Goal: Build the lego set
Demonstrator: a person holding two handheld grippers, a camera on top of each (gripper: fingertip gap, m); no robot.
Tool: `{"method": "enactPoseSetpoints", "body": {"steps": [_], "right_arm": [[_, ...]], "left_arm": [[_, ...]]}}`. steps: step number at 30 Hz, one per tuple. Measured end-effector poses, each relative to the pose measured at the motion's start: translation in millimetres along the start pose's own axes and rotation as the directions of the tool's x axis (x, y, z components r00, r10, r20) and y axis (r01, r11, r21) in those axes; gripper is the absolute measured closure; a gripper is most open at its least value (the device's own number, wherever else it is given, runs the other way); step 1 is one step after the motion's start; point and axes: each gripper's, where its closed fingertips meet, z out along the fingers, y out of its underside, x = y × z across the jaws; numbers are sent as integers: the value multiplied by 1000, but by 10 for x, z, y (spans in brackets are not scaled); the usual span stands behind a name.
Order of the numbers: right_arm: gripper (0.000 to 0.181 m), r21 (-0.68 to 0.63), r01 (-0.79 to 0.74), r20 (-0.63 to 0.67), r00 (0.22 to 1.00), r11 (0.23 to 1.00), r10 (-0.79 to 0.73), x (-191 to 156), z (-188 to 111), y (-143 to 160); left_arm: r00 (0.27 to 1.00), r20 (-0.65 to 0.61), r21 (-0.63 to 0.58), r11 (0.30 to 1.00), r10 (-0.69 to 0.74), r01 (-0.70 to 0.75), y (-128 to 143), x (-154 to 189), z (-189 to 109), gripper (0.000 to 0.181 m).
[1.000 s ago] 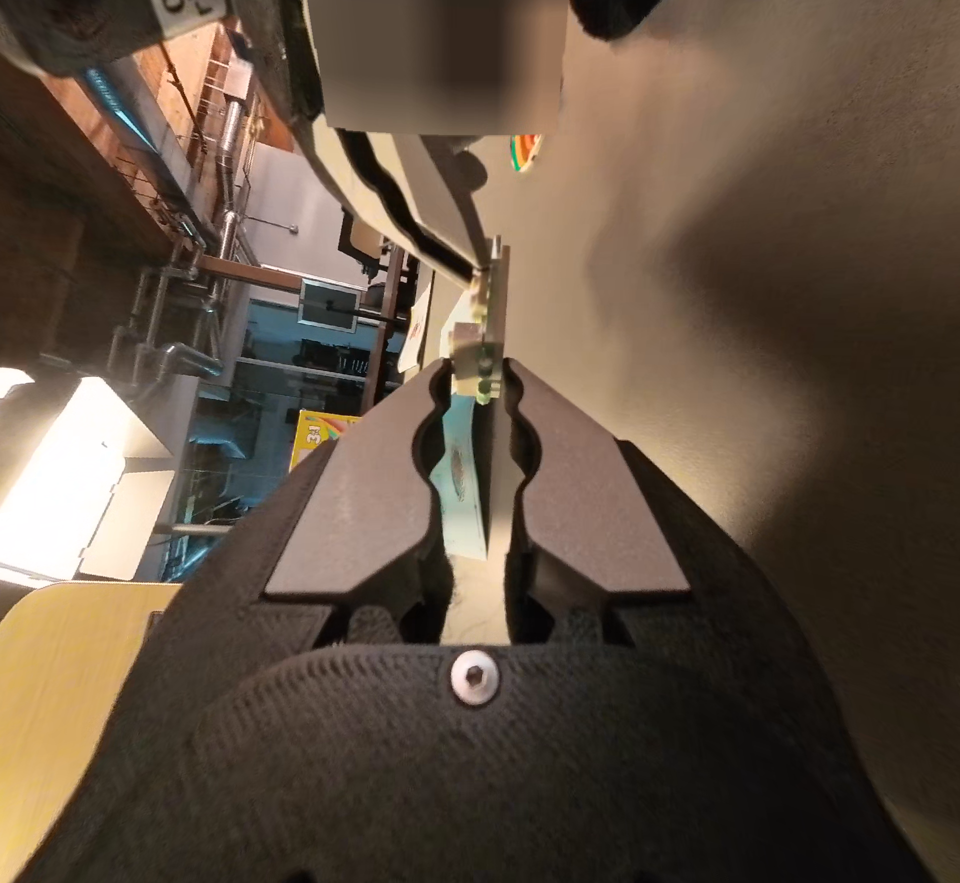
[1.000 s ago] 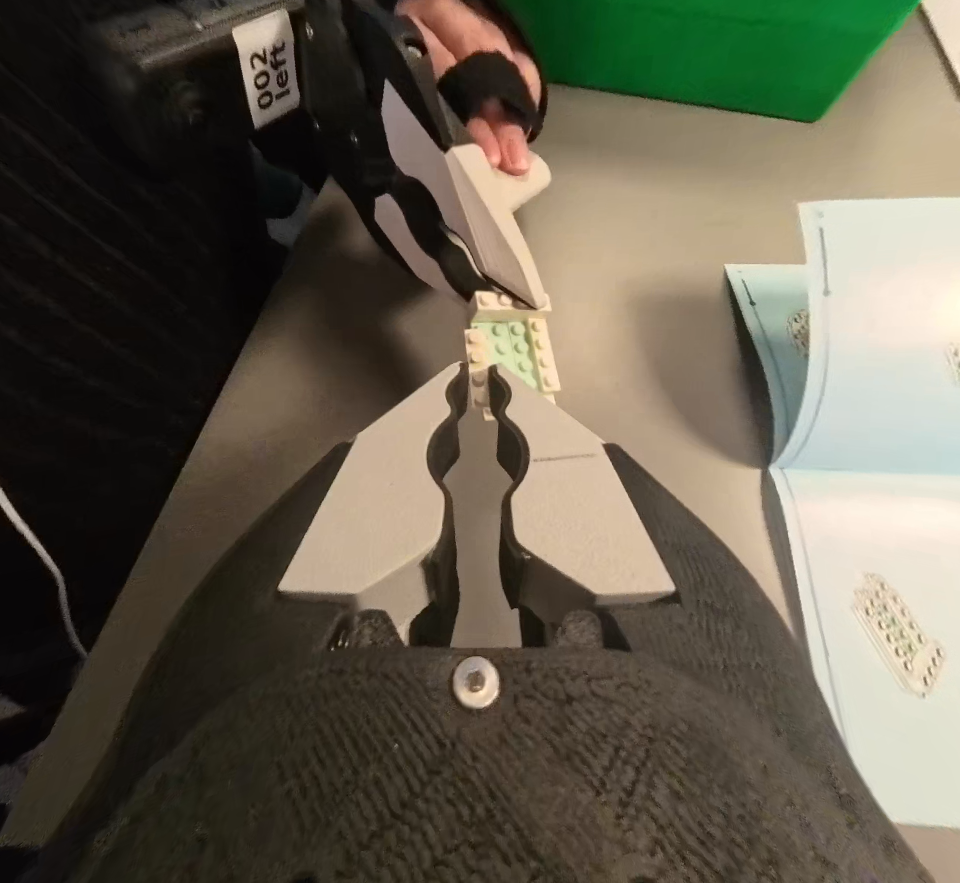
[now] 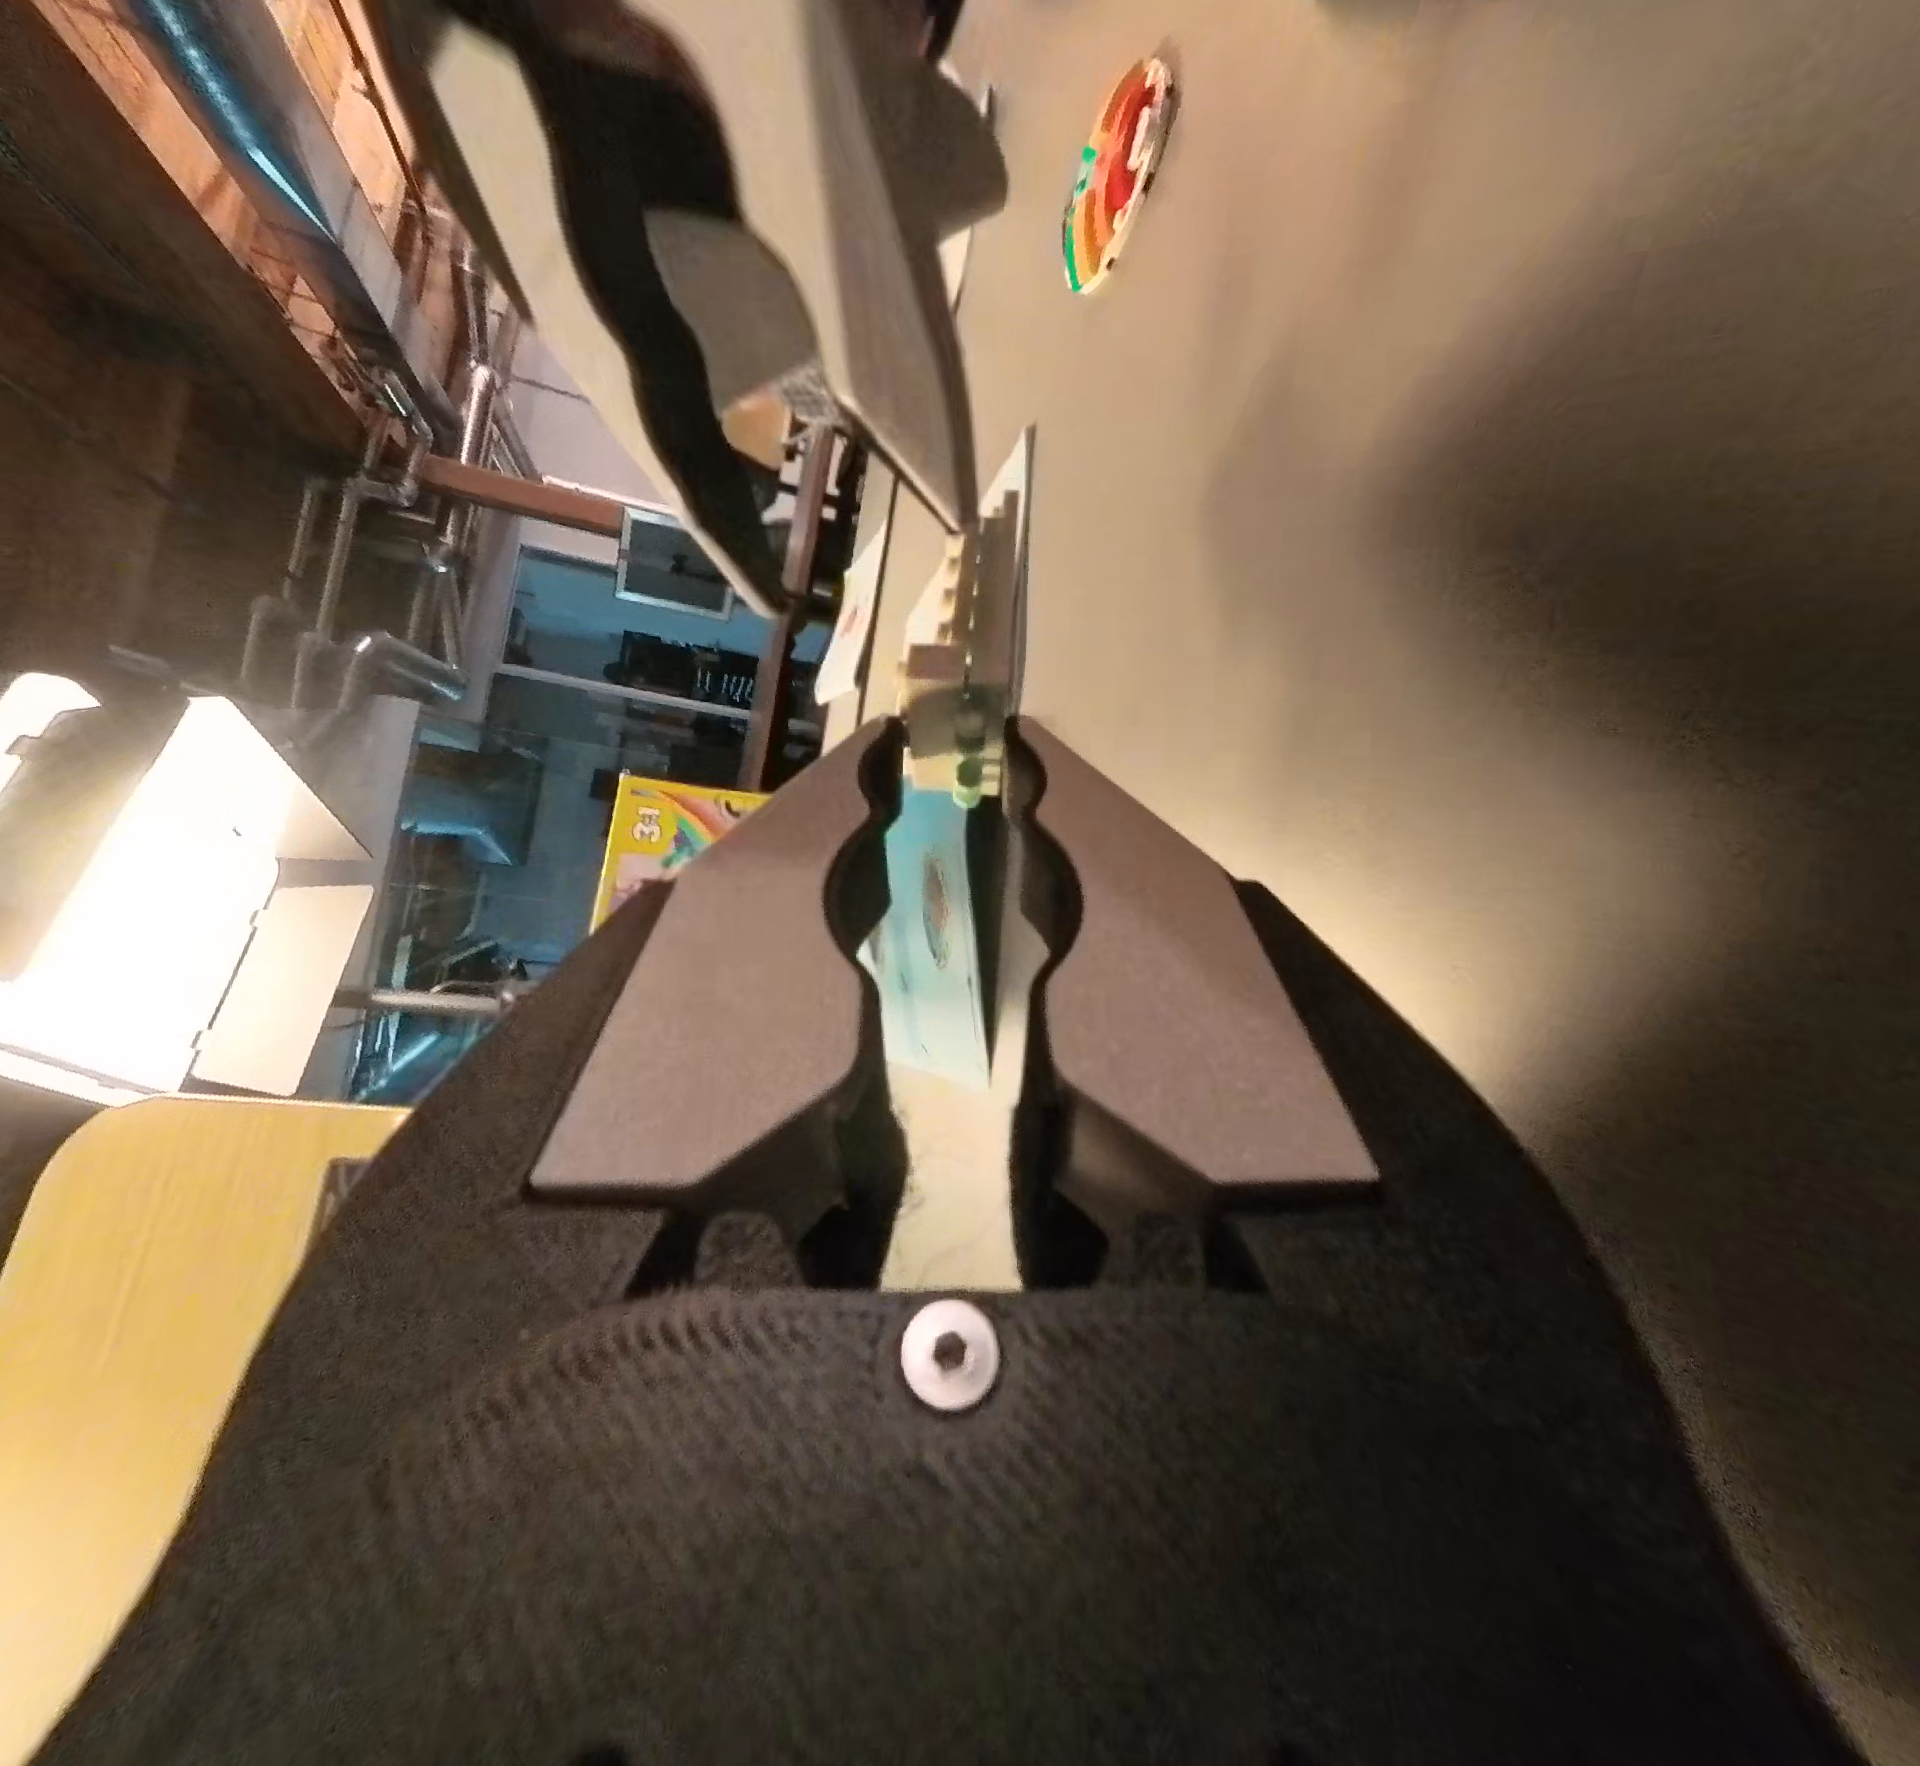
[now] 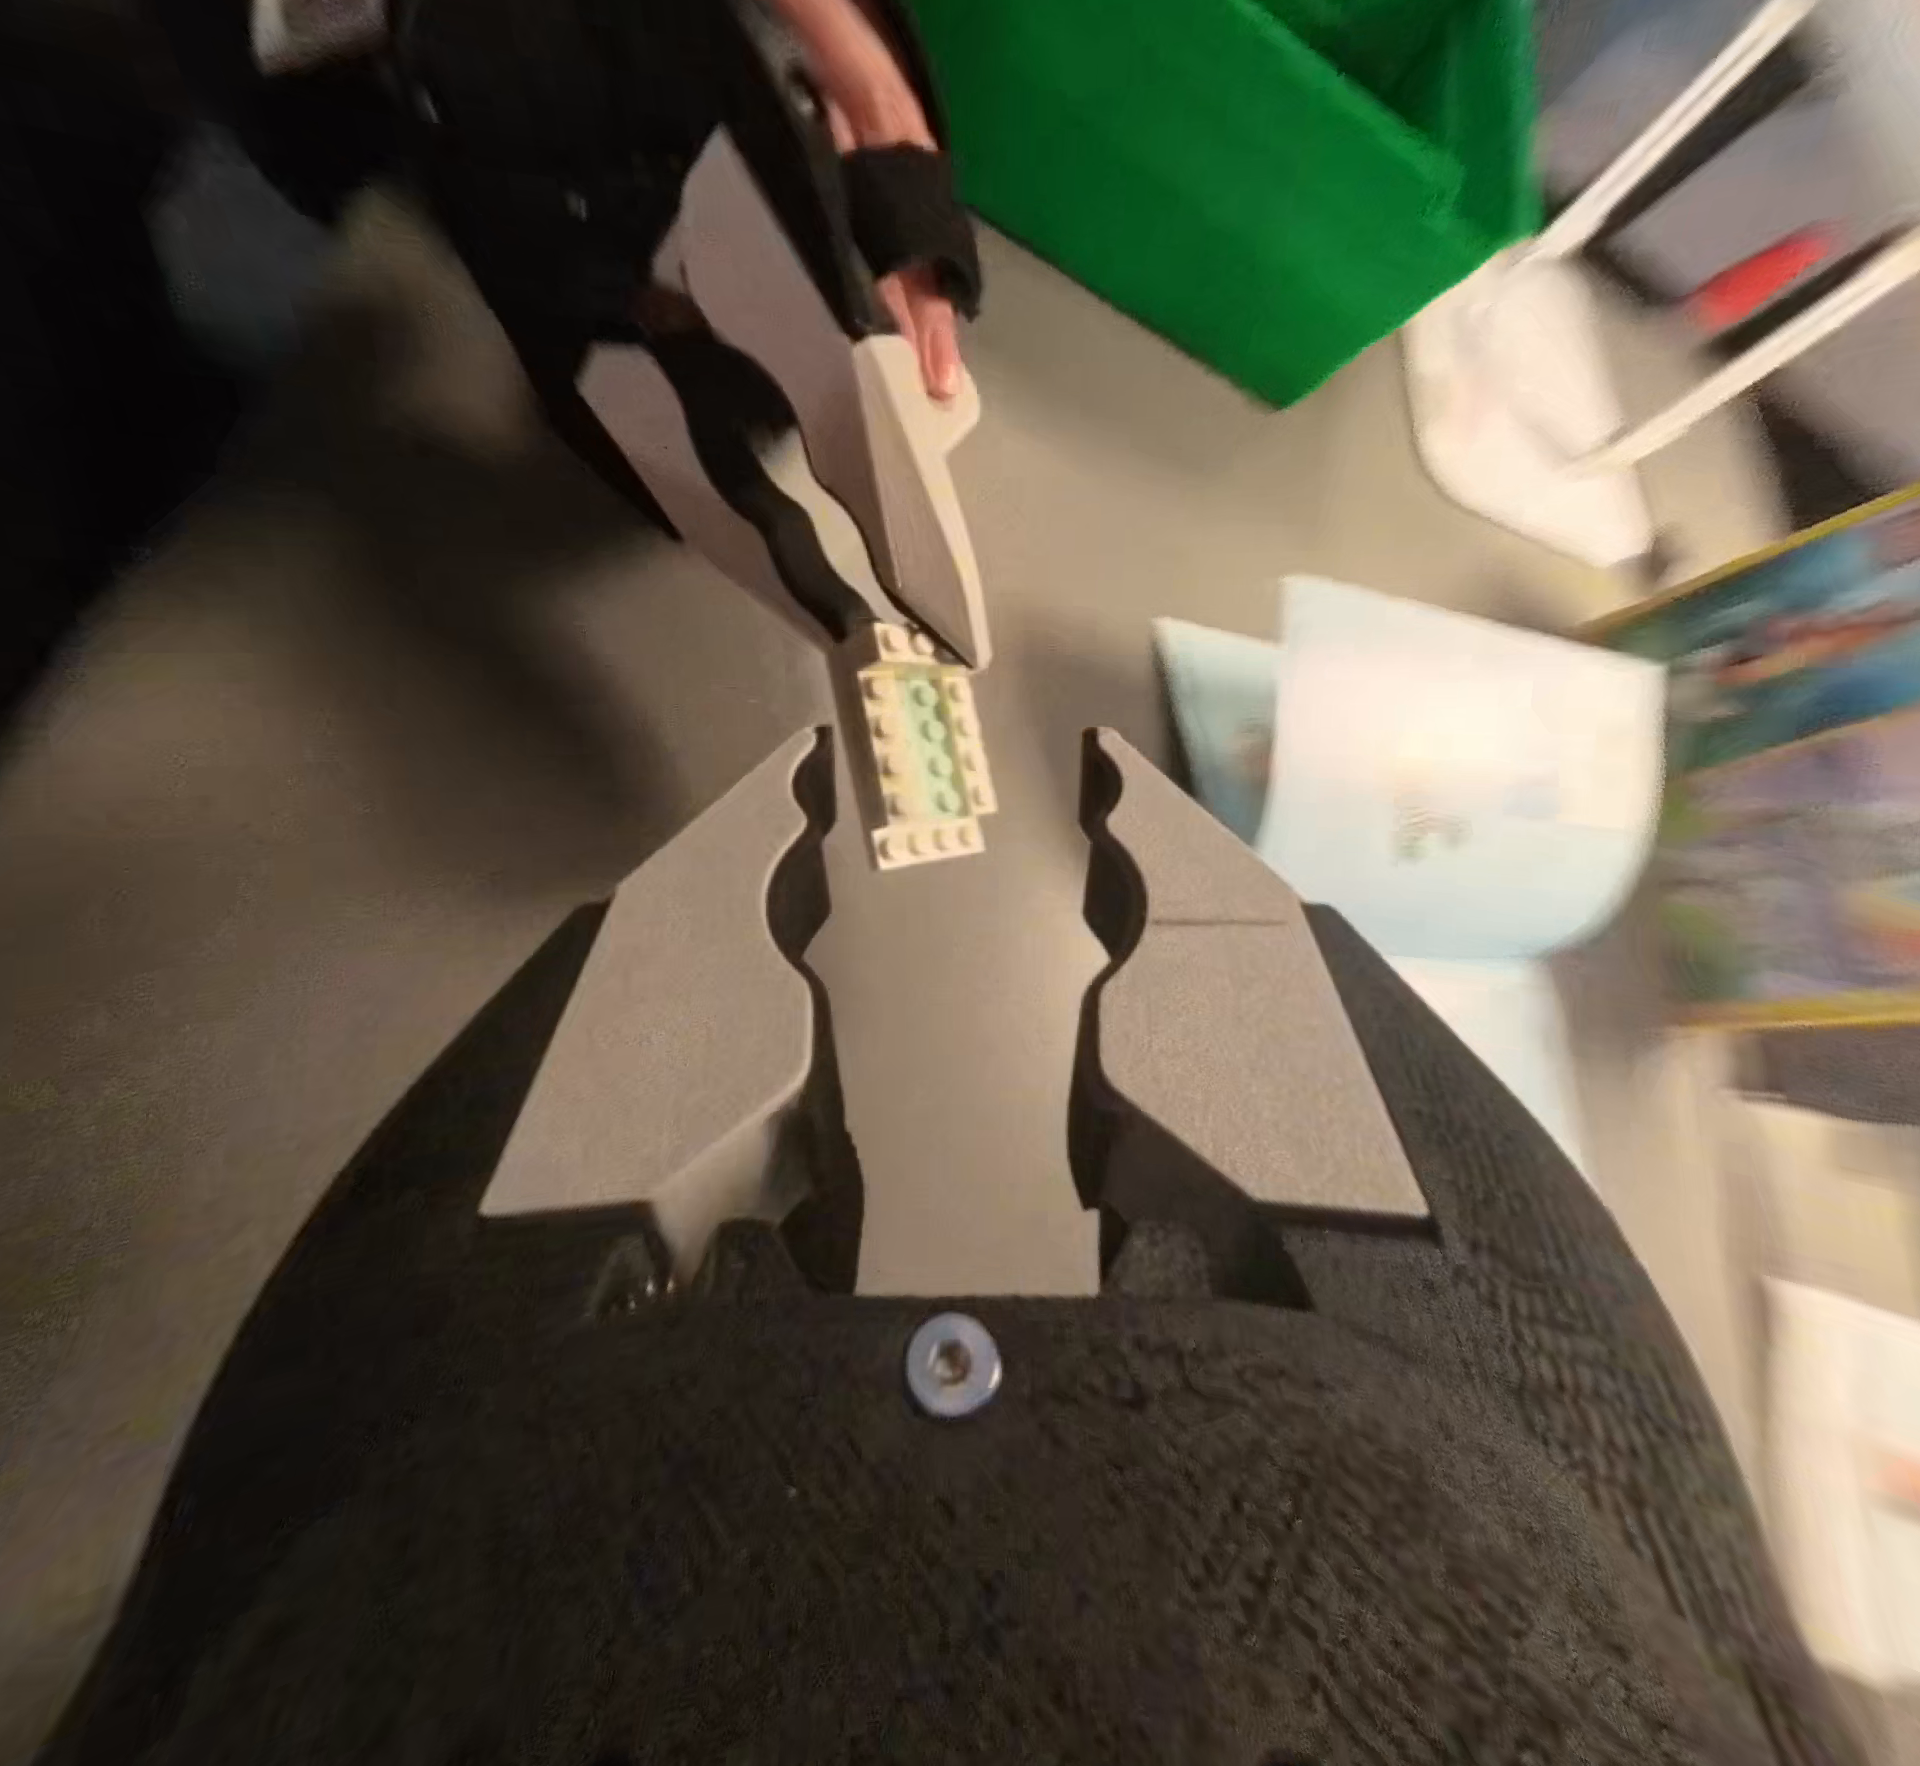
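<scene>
While the left gripper is pinching the small white-and-pale-green studded plastic lego assembly at its twelve-o'clock end above the grey table, the right gripper is gaping; light, rigid, probably slippery, its long edges seem best to grip.

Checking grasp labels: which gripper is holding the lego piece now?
The left gripper: its fingers pinch the far end of the lego piece. The right gripper is open, fingers either side, not touching it.

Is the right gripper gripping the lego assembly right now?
No. In the right wrist view the right gripper is open, both fingers clear of the lego assembly, which the left gripper holds.
</scene>
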Motion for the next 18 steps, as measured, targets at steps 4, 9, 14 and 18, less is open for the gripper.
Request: {"method": "enactPoseSetpoints", "body": {"steps": [4, 9, 14, 18], "right_arm": [[136, -193, 400, -273, 855, 896, -440, -29, 66, 39], [139, -387, 527, -361, 668, 757, -650, -67, 224, 146], [157, -421, 511, -414, 627, 750, -660, 14, 269, 116], [168, -412, 497, -424, 637, 764, -644, 52, 261, 86]], "left_arm": [[999, -7, -37, 998, -52, 52, 66, -12, 30, 163], [995, -5, -55, 993, -102, 101, 96, -38, 43, 163], [992, -4, -46, 991, -128, 128, 71, -51, 35, 163], [987, -12, -45, 987, -157, 157, 61, -54, 32, 163]]}}
